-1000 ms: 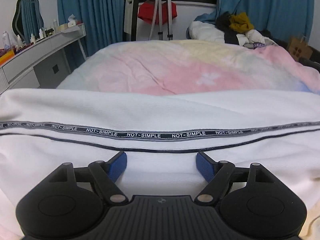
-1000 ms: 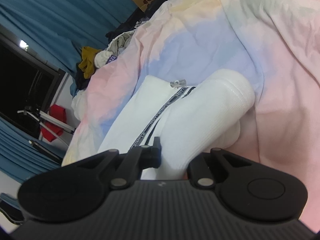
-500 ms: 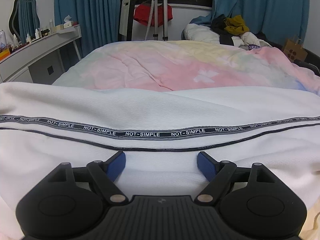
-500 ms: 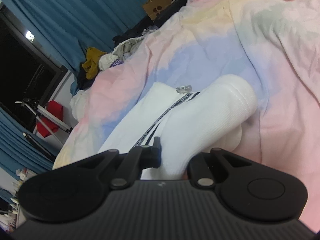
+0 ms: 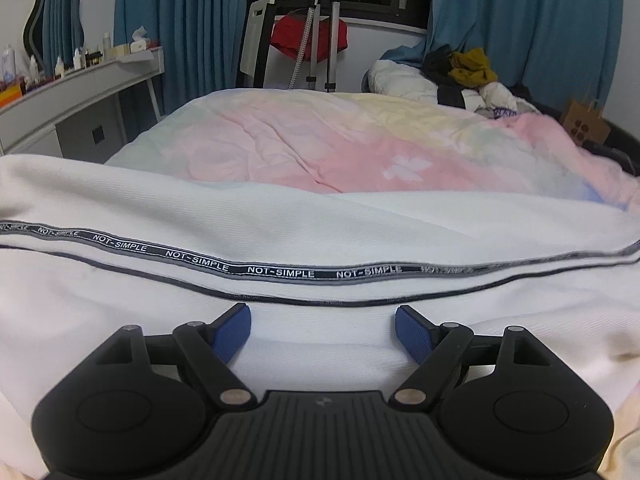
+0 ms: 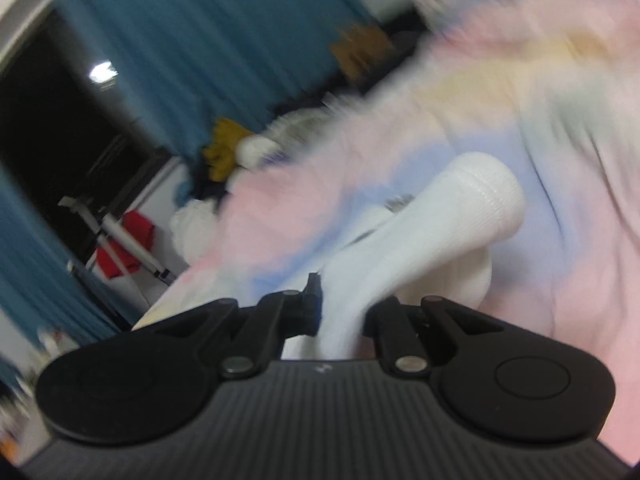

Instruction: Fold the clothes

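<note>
A white garment (image 5: 320, 232) with a black "NOT-SIMPLE" band lies across the near part of the bed in the left wrist view. My left gripper (image 5: 323, 330) is open, its blue pads (image 5: 232, 330) resting on the white cloth with nothing pinched. In the blurred right wrist view my right gripper (image 6: 340, 312) is shut on a ribbed white part of the garment (image 6: 452, 224), which sticks out forward and up above the bedding. The rest of the garment there is mostly hidden.
The bed has a pastel pink, yellow and blue duvet (image 5: 360, 140). A heap of clothes (image 5: 464, 76) lies at its far right. A white dresser (image 5: 80, 92) stands left, a stand with red cloth (image 5: 308, 36) at the back, and a paper bag (image 5: 584, 124) right.
The right gripper has swung and tilted quickly with the white cloth still in it, blurring its view. The left gripper stays open on the garment and has shifted only a little.
</note>
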`<state>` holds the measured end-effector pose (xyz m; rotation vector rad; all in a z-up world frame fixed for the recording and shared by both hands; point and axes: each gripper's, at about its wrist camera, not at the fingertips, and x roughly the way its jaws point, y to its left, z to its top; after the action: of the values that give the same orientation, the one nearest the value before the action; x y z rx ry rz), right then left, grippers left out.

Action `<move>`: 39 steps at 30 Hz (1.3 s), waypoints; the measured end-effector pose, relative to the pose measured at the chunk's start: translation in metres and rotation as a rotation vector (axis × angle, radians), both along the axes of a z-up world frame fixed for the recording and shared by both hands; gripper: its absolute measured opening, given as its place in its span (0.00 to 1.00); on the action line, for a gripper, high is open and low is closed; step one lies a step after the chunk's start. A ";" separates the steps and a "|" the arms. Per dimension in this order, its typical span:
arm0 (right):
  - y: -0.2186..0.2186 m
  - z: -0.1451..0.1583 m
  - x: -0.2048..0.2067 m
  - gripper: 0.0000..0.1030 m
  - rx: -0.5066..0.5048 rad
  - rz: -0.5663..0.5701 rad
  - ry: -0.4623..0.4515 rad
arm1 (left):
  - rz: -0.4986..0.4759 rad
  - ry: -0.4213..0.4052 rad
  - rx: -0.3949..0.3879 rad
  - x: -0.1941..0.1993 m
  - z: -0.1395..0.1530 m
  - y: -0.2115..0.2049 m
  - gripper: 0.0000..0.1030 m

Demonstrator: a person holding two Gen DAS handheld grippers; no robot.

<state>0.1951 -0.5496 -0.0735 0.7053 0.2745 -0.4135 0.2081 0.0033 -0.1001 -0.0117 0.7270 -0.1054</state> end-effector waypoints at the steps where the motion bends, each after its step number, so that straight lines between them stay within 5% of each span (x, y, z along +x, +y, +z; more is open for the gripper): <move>1: 0.017 0.016 0.002 0.10 -0.089 0.026 -0.019 | 0.006 -0.010 -0.041 0.001 0.005 0.005 0.78; 5: 0.118 0.079 0.000 0.11 -0.502 0.183 -0.131 | 0.029 -0.053 -0.215 0.003 0.026 0.027 0.78; 8: 0.222 0.088 -0.009 0.10 -0.854 0.406 -0.195 | 0.091 -0.135 -0.346 -0.003 0.049 0.058 0.78; 11: 0.316 0.045 -0.019 0.11 -1.140 0.645 -0.146 | 0.163 -0.177 -0.470 -0.008 0.061 0.089 0.79; 15: 0.388 -0.044 -0.036 0.11 -1.333 1.003 0.026 | 0.218 -0.154 -0.584 -0.008 0.059 0.117 0.79; 17: 0.405 -0.076 -0.045 0.11 -1.433 1.088 0.093 | 0.211 -0.120 -0.588 -0.004 0.054 0.118 0.79; 28: 0.398 -0.036 -0.042 0.19 -1.156 1.015 0.192 | 0.011 -0.035 -0.538 0.010 0.031 0.074 0.78; 33: 0.401 -0.030 -0.058 0.58 -1.129 0.980 0.210 | -0.039 -0.021 -0.487 0.004 0.023 0.053 0.78; 35: 0.398 -0.024 -0.067 0.60 -1.132 0.987 0.208 | -0.044 -0.015 -0.472 0.003 0.020 0.045 0.77; 39: 0.374 0.000 -0.082 0.60 -0.939 0.995 0.174 | -0.057 0.001 -0.433 0.005 0.014 0.036 0.75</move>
<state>0.1129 -0.1754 -0.0732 -0.4240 0.5027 0.3629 0.2128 0.0389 -0.0862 -0.4042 0.6945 -0.3155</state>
